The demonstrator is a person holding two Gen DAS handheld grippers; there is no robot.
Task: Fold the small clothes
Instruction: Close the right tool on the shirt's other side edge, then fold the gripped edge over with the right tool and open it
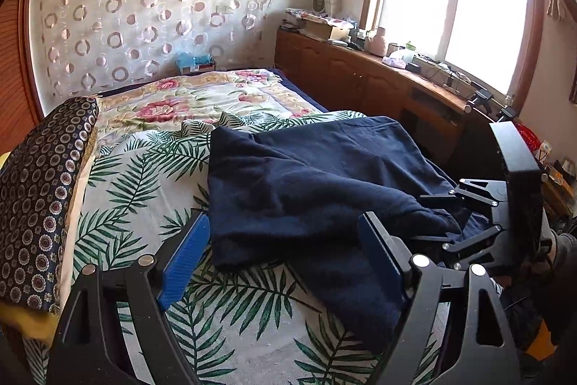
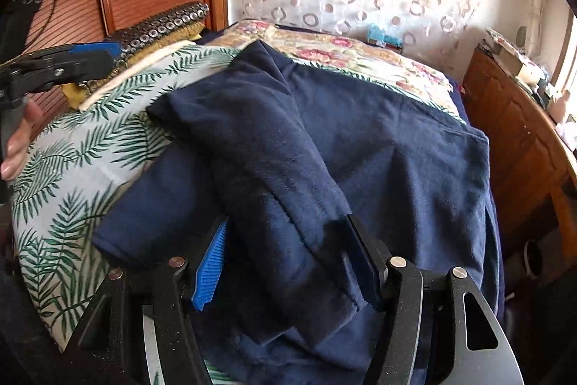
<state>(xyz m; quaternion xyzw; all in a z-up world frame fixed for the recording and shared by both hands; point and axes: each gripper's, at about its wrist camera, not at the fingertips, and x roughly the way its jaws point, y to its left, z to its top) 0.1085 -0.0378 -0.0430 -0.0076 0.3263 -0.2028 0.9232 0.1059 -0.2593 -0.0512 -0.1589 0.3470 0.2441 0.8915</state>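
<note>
While the navy garment point(image 1: 317, 175) lies spread on the bed's leaf-print sheet point(image 1: 144, 175), the left claw point(image 1: 285, 262) stands wide over its near left corner, pads clear of the cloth, nothing held. Right claw point(image 2: 288, 262) sits at the garment's near edge; a folded band of the fabric runs between its blue pads point(image 2: 211, 267), gripped. Beyond the garment, farther up the bed, lies a floral quilt point(image 1: 202, 96); a dark patterned pillow point(image 1: 39, 190) sits at the left.

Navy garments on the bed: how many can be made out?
1. A single navy garment lies spread on the leaf-print sheet, a folded part of it between the right gripper fingers. More could be hidden beneath its layers.
</note>
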